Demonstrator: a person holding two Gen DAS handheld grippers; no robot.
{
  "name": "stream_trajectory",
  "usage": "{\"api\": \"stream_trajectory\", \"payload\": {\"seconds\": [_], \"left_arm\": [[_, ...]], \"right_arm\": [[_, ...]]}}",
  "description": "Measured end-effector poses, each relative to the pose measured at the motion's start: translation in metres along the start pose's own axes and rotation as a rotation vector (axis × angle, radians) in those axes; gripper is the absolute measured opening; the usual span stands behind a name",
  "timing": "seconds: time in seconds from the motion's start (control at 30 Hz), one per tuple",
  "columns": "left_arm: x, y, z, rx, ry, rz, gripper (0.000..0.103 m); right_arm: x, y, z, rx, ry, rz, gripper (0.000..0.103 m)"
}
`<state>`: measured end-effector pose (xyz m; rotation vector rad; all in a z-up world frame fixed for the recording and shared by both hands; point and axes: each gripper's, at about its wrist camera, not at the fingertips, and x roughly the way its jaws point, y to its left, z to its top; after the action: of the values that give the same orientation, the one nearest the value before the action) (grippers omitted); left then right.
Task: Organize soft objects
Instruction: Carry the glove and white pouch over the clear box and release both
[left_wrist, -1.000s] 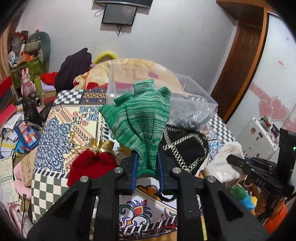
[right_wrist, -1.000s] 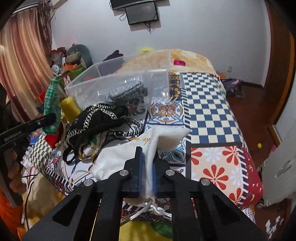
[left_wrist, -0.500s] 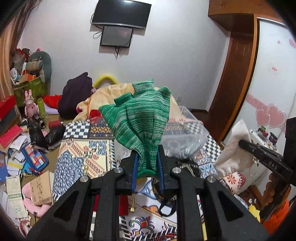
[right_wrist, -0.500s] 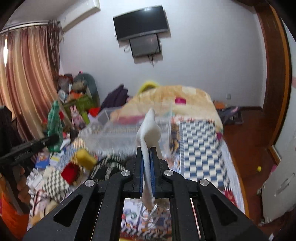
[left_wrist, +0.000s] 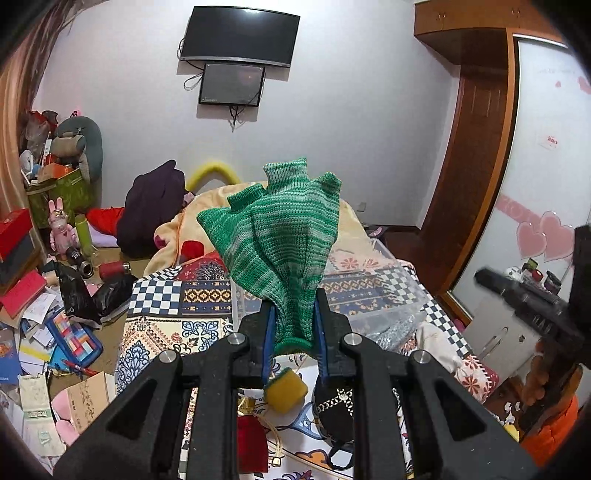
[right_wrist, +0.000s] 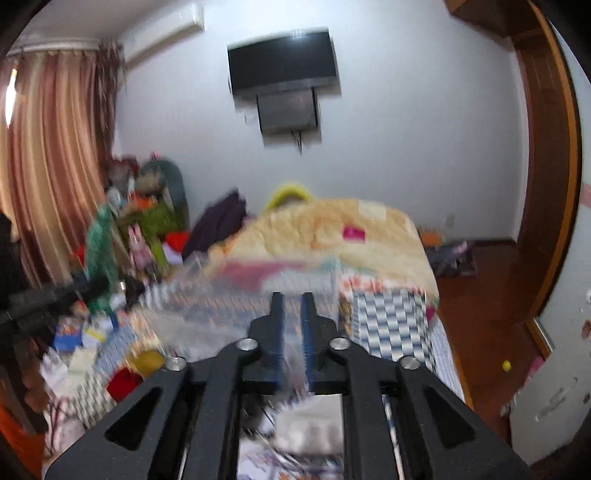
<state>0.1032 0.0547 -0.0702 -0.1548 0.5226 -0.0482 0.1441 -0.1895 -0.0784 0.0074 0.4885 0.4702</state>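
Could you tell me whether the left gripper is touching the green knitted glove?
Touching: in the left wrist view, the left gripper pinches the green knitted glove at its cuff.

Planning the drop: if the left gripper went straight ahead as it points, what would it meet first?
Probably the clear plastic bin on the patterned bed, just beyond the held green knitted glove; depth is uncertain.

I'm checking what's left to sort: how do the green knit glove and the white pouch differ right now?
The green knit glove is striped and ribbed, while the white pouch looks plain and smooth. The glove stands upright, clamped in the left gripper. The pouch lies loose on the patterned bedspread near the clear bin, in no gripper. Both are soft fabric items.
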Motion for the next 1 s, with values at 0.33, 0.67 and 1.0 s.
{"api": "stream_trajectory", "payload": {"seconds": [0.33, 0.67, 1.0], "left_arm": [[0.013, -0.004, -0.017, 0.006, 0.056, -0.008, 0.018], [0.011, -0.012, -0.02, 0.048, 0.053, 0.016, 0.018], [0.005, -0.008, -0.002, 0.06, 0.014, 0.041, 0.018]], "right_arm": [[0.062, -0.035, -0.069, 0.081, 0.323, -0.072, 0.091], [0.061, -0.023, -0.093, 0.032, 0.328, -0.021, 0.023], [0.019, -0.019, -0.049, 0.028, 0.143, -0.061, 0.01]]}}
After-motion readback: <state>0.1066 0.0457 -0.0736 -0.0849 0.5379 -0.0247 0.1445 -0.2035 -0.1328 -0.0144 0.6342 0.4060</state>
